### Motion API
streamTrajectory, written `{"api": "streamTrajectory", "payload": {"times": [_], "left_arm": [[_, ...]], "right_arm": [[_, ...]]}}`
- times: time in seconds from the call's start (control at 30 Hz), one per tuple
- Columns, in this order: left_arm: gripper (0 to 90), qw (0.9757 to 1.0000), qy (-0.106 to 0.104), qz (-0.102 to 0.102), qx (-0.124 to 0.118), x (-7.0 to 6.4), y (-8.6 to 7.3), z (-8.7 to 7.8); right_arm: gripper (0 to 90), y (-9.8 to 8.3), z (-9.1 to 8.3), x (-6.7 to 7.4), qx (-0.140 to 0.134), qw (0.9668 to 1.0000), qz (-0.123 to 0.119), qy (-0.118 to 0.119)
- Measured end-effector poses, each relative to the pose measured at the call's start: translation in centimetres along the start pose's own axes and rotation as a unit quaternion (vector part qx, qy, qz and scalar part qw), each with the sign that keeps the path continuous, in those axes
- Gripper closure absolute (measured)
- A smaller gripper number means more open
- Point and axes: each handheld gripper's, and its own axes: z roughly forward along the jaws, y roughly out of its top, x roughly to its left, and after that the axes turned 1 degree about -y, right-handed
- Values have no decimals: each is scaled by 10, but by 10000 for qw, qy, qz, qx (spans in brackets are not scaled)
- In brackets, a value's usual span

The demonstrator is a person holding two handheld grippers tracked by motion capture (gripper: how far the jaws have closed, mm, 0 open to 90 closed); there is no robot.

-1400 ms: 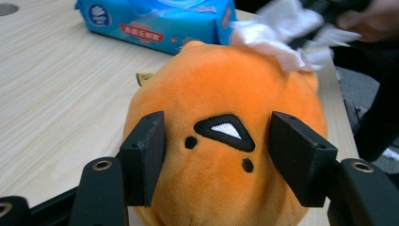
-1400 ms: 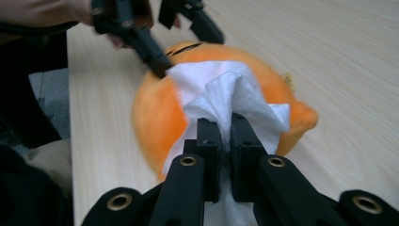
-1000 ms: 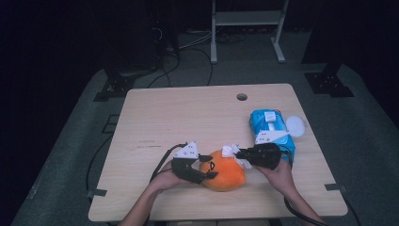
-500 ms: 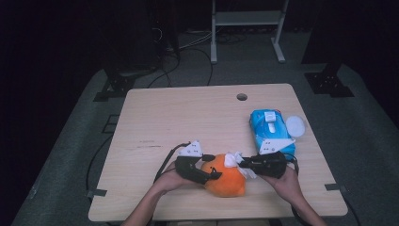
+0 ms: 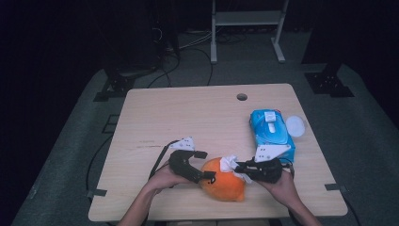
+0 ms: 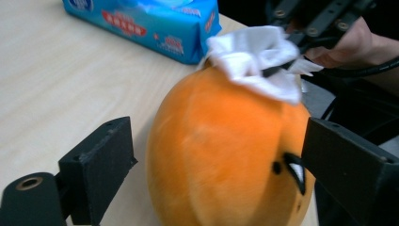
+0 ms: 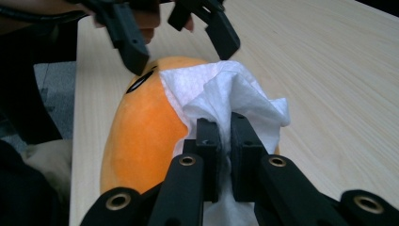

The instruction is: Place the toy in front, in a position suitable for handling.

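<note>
Right gripper (image 7: 225, 141) is clenching a crumpled white tissue (image 7: 226, 96) and pressing it on the round orange plush toy (image 5: 223, 180). Left gripper (image 6: 216, 155) is standing released; its jaws have just been opening, with the toy between them. Blue wipes pack (image 5: 271, 132) is lying just behind the right gripper.

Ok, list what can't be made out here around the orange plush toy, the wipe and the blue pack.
- Print on the blue wipes pack: left gripper view, blurred and cut off by the top edge.
- Underside of the orange plush toy: high view, it rests on the table.
- Toy's face: left gripper view, half behind the left gripper jaw.
- White wipe lower end: right gripper view, behind the right gripper.
</note>
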Motion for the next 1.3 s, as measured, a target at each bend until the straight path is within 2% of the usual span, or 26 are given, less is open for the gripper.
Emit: {"api": "streamTrajectory", "payload": {"times": [0.07, 0.17, 0.27, 0.33, 0.4, 0.43, 0.5, 0.53, 0.57, 0.67, 0.77, 0.8, 0.83, 0.87, 0.9, 0.97, 1.0, 1.03, 1.07, 1.1, 1.13, 1.2, 1.27, 1.3], "left_arm": [[88, 9997, -190, -122, 94, 1, -2, 5], [79, 9979, -466, -317, 307, 1, -4, 14], [83, 9969, -541, -324, 476, 0, -4, 19], [169, 9973, -489, -211, 500, -2, -1, 16], [296, 9985, -380, -3, 390, -6, 1, 13], [337, 9990, -344, 119, 261, -8, 2, 11], [393, 9983, -151, 558, -119, -12, 6, 6], [408, 9970, -44, 736, -221, -15, 8, 3], [420, 9936, 165, 1044, -403, -19, 11, 0], [434, 9850, 575, 1504, -626, -24, 15, -4], [437, 9750, 857, 1974, -551, -26, 9, 0], [436, 9745, 843, 2036, -424, -25, 6, 4], [432, 9752, 817, 2024, -365, -25, 4, 5], [425, 9768, 785, 1950, -418, -23, 2, 5], [408, 9793, 749, 1840, -376, -21, 2, 3], [311, 9852, 662, 1564, -238, -17, 4, -2], [265, 9878, 583, 1420, -247, -15, 4, -4], [219, 9917, 417, 1189, -254, -12, 4, -6], [172, 9917, 417, 1189, -254, -12, 4, -6], [172, 9941, 319, 1009, -229, -10, 5, -7], [107, 9956, 356, 857, -131, -7, 6, -6], [91, 9971, 228, 723, 17, -5, 3, -2], [114, 9957, 257, 879, 107, -7, 0, 2], [161, 9949, 330, 950, 128, -9, -1, 3]], "right_arm": [[831, -2, -3, 5, -14, 10000, -67, 41], [830, -3, -5, 10, -29, 9998, -151, 104], [829, -3, -6, 13, -36, 9997, -226, 130], [829, -2, -6, 13, -24, 9997, -240, 95], [829, 0, -9, 13, -38, 9997, -223, 86], [830, 1, -10, 12, -71, 9997, -232, 71], [830, 6, -15, 12, -160, 9996, -223, 29], [830, 9, -17, 12, -204, 9995, -252, -25], [830, 12, -18, 12, -221, 9993, -283, -60], [831, 23, -21, 9, -340, 9985, -367, -218], [831, 30, -21, -2, -488, 9978, -271, -352], [832, 30, -21, -8, -543, 9977, -158, -364], [832, 28, -19, -16, -562, 9977, -28, -382], [831, 26, -17, -21, -544, 9978, 46, -387], [831, 22, -13, -26, -475, 9981, 175, -360], [832, 12, -3, -31, -303, 9987, 347, -232], [833, 8, 0, -31, -318, 9986, 397, -129], [833, 5, 3, -29, -378, 9984, 421, -51], [833, 4, 4, -26, -415, 9983, 413, 53], [833, 4, 4, -26, -415, 9983, 413, 53], [834, 6, 4, -22, -385, 9988, 274, 124], [833, 9, 4, -18, -340, 9992, 169, 158], [833, 10, 4, -15, -293, 9995, 85, 119], [833, 11, 4, -14, -270, 9996, 68, 99]]}}
